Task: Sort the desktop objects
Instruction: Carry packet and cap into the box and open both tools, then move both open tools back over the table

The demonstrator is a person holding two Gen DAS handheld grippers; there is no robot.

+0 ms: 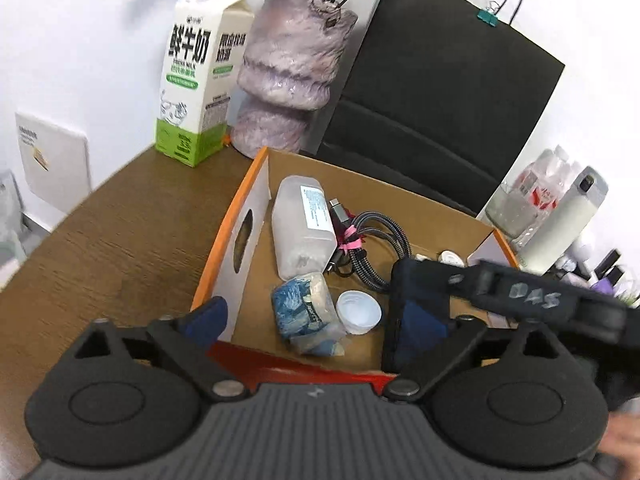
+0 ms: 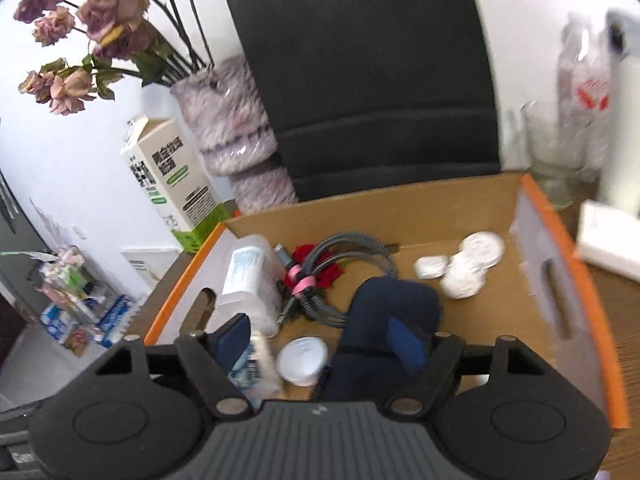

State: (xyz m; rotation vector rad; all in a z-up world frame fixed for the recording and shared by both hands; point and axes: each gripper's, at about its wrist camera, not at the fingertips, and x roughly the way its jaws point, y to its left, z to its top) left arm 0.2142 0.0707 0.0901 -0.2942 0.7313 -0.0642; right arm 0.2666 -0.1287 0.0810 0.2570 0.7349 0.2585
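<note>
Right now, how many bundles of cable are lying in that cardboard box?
1. A single grey braided cable bundle, tied with a pink strap, lies toward the back of the cardboard box, right beside the frosted plastic bottle. Others could be hidden under the dark blue case.

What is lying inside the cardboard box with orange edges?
Inside the cardboard box: a frosted plastic bottle, a grey braided cable, a white round lid, a dark blue case. Whatever lies under the case is covered.
</note>
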